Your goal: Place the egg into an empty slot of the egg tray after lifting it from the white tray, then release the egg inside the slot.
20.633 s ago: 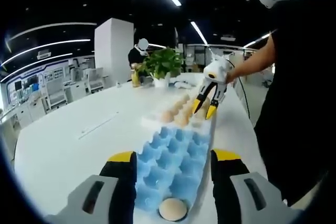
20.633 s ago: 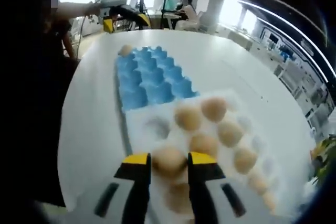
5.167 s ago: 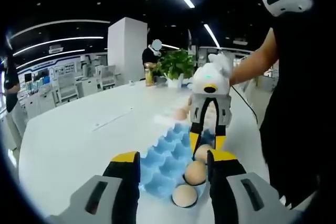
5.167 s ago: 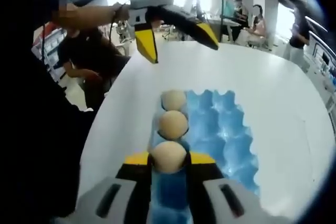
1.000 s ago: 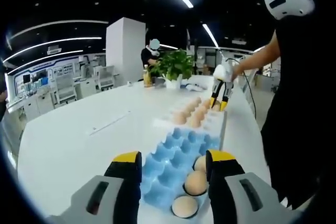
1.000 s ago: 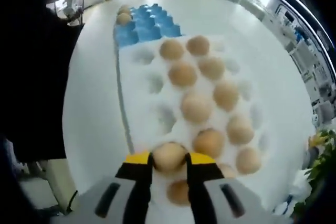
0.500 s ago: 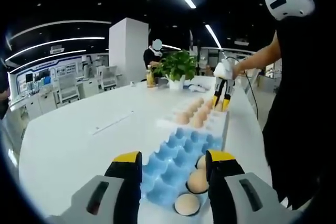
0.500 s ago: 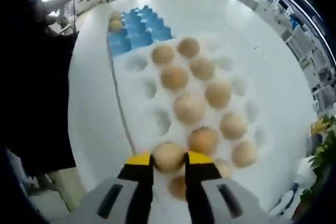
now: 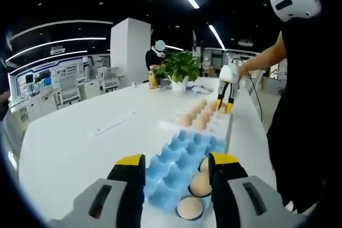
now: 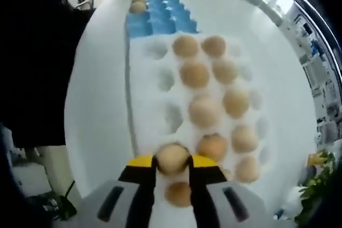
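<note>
- Right gripper (image 10: pixel 171 166), right gripper view: its two yellow-tipped jaws are drawn in close and pinch one egg (image 10: pixel 171 158) between the tips; the egg touches both jaws and sits at the near end of the white tray (image 10: pixel 149 108), over its outer column; I cannot tell whether it is lifted clear of its cup or resting in it.
- White tray, same view: lies flat on the white table (image 10: pixel 99 105); roughly ten more eggs (image 10: pixel 204 111) sit in its cups, mostly toward the right columns; several cups along the left column are bare.
- Blue egg tray (image 10: pixel 160 18), right gripper view: lies beyond the white tray, end to end with it and touching or nearly so; two eggs show in its far left corner; the rest of its slots look bare.
- Left gripper (image 9: pixel 178 165), left gripper view: jaws are spread wide apart and grip nothing; they hang over the near end of the blue egg tray (image 9: pixel 184 158), apart from it.
- Three eggs (image 9: pixel 200 184) sit in a row along the right edge of the blue tray, near the left gripper's right jaw; whether that jaw touches them I cannot tell.
- Left gripper view, far end: the right gripper (image 9: pixel 224 105) points down at the white tray (image 9: pixel 206 121), held by the person's hand (image 9: pixel 239 70); a potted plant (image 9: pixel 179 68) stands on the table beyond.
</note>
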Motion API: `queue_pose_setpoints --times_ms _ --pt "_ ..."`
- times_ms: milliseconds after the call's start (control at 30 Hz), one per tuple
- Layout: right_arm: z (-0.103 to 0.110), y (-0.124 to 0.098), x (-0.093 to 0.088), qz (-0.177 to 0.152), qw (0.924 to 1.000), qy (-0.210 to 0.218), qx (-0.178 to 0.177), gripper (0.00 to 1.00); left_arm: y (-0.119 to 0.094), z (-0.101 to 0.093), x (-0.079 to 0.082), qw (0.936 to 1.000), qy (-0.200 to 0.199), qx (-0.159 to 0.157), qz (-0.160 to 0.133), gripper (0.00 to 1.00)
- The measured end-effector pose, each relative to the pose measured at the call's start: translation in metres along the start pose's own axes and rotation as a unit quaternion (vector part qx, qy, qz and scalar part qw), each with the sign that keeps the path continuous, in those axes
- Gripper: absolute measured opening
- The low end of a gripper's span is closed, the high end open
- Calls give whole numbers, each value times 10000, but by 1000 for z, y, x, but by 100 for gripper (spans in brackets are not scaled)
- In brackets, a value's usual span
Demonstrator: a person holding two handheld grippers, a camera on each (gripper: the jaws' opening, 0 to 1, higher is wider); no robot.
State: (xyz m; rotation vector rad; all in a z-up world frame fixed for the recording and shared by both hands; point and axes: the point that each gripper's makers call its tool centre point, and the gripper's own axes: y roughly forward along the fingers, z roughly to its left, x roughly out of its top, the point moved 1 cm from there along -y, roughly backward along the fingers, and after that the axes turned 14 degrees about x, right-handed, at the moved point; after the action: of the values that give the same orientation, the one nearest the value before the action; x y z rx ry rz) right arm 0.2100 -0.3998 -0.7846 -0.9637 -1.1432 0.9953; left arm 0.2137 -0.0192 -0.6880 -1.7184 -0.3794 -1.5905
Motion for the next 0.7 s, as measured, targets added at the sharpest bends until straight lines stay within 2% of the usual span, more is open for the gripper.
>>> queue_pose_setpoints --times_ms 33,133,167,233,333,467,500,700 --pt "1 2 2 124 9993 -322 106 25 0 0 1 10000 8 -3 -10 47" --pt "-2 5 2 189 9991 -160 355 26 0 -1 1 10000 37 -18 9 47" --pt "-1 6 1 239 9982 -271 488 26 -1 0 1 10000 39 -15 18 47" --pt "-1 6 1 223 9979 -292 540 26 -1 1 1 10000 52 -2 20 47" --pt "-1 5 2 413 9982 203 388 24 -1 1 2 10000 25 12 -1 46" --pt "-2 -2 3 117 9989 314 324 22 0 1 1 10000 16 24 -17 46" --pt "0 -9 2 -93 9972 649 345 22 -1 2 1 10000 15 35 -21 46" --pt "-7 -39 11 -454 9956 803 136 22 -1 4 -1 10000 10 50 -13 46"
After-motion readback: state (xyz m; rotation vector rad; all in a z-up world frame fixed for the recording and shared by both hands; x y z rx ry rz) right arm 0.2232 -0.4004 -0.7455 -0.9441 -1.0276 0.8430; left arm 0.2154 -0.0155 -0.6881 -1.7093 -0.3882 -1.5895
